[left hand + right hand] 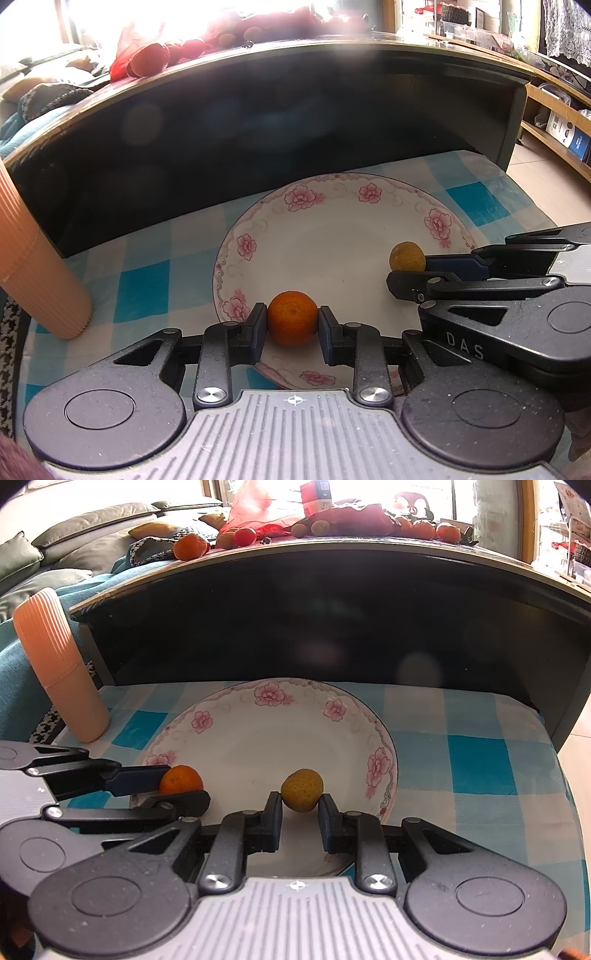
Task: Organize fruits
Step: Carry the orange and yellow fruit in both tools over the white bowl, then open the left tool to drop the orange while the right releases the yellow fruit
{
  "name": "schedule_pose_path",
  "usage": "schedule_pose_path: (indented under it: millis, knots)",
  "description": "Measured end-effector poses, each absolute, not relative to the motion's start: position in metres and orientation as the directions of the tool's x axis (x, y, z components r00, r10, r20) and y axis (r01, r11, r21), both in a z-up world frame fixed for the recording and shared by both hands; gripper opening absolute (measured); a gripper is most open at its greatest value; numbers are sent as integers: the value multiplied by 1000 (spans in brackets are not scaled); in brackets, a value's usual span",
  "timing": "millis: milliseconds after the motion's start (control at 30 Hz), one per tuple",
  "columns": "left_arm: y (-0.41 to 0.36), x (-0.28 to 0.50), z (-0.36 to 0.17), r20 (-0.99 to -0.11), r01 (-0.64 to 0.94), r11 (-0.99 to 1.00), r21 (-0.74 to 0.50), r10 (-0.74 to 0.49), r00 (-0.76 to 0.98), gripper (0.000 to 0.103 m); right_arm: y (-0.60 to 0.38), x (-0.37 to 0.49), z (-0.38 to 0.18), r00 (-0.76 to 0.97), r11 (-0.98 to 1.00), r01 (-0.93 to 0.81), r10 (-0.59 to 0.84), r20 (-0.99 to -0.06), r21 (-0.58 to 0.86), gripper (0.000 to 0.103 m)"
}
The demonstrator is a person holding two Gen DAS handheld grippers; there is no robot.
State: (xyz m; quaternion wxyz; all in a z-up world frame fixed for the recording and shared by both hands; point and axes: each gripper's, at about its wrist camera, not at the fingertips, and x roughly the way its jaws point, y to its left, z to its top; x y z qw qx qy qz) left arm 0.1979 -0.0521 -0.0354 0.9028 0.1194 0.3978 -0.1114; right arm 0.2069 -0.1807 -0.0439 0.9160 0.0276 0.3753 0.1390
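My left gripper is shut on a small orange mandarin, held just over the near rim of a white plate with pink flowers. My right gripper is shut on a yellow-green fruit over the same plate. In the left wrist view the right gripper comes in from the right with the yellow-green fruit at its tips. In the right wrist view the left gripper comes in from the left with the mandarin.
The plate lies on a blue and white checked cloth. A ribbed peach cylinder leans at the left. A dark raised table edge runs behind the plate, with more fruit and red bags on top.
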Motion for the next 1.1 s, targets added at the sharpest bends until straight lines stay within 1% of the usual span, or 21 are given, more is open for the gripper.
schedule_pose_path:
  millis: [433, 667, 900, 1033, 1100]
  knots:
    - [-54, 197, -35, -744, 296, 946, 134, -101, 660, 40, -179, 206, -42, 678, 966, -221, 250, -691, 133, 38]
    - [-54, 192, -29, -732, 287, 948, 139, -97, 674, 51, -179, 203, -36, 693, 972, -205, 224, -685, 111, 38]
    - [-53, 189, -26, -725, 281, 948, 147, -90, 682, 55, -181, 199, -33, 698, 975, -197, 214, -683, 104, 38]
    - [-49, 188, -24, -724, 271, 952, 143, -86, 684, 60, -181, 198, -31, 701, 975, -197, 211, -681, 100, 38]
    - [-48, 187, -23, -724, 269, 953, 141, -85, 684, 61, -180, 197, -30, 702, 975, -198, 211, -680, 98, 39]
